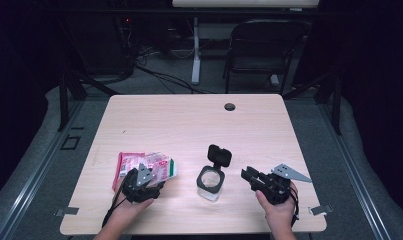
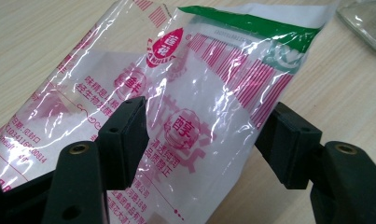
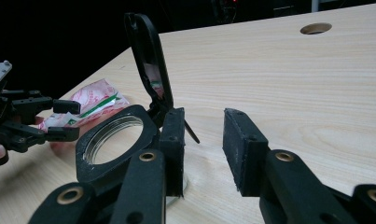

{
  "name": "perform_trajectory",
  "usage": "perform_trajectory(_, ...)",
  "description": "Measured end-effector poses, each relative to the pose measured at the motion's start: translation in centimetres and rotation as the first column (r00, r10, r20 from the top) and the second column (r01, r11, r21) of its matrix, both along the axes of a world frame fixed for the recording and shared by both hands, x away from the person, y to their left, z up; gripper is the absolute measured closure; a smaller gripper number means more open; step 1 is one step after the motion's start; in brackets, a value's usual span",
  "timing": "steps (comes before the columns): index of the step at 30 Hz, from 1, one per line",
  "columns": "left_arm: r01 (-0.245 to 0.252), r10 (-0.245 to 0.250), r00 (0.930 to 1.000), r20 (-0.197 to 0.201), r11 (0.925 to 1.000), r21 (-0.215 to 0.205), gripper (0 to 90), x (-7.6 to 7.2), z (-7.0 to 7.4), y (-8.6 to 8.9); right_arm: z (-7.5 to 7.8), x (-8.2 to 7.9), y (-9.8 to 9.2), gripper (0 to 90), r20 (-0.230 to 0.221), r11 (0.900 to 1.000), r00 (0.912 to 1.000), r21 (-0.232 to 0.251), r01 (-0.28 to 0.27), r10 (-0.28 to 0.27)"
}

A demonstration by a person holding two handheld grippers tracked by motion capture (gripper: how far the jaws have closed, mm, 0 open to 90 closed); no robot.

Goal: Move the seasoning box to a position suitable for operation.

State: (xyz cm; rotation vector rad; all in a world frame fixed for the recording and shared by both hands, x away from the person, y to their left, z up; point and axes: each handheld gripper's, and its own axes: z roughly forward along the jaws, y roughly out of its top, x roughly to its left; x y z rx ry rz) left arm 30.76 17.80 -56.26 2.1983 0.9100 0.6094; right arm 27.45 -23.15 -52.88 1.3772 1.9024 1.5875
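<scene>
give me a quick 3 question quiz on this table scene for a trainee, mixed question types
1. True or false: the lid of the glass jar stands open.
2. Multiple choice: the left gripper has its fingers on either side of which thing? A) a glass jar B) a pink and white plastic packet C) a metal spoon
3. Short answer: is anything held between the fingers of the right gripper?

Key
1. True: the black lid is flipped up behind the jar's mouth.
2. B: the packet lies flat on the table between open fingers that do not press on it.
3. No: they are apart with a bare gap, just right of the jar.
</scene>
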Motion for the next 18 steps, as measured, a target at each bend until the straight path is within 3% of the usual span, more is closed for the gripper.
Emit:
perform_trajectory(5, -0.003, 0.003, 1.0, 0.003, 1.0, -0.007, 37.2, 0.3, -0.2, 0.0, -0.1, 0.0, 0.1, 69.1, 0.001, 1.0, 1.0, 0.001, -0.003, 0.003)
perform_trajectory(11, -0.007, 0.006, 1.0, -0.006, 0.9994, -0.034, 45.7, 0.6, -0.3, 0.1, -0.1, 0.1, 0.1, 69.1, -0.002, 1.0, 1.0, -0.006, -0.005, 0.005)
perform_trajectory(18, -0.034, 0.03, 0.9985, -0.045, 0.9956, -0.087, 58.4, 1.2, -0.5, 0.9, -0.1, 0.1, 0.1, 69.0, -0.001, 1.0, 1.0, -0.001, -0.004, 0.004)
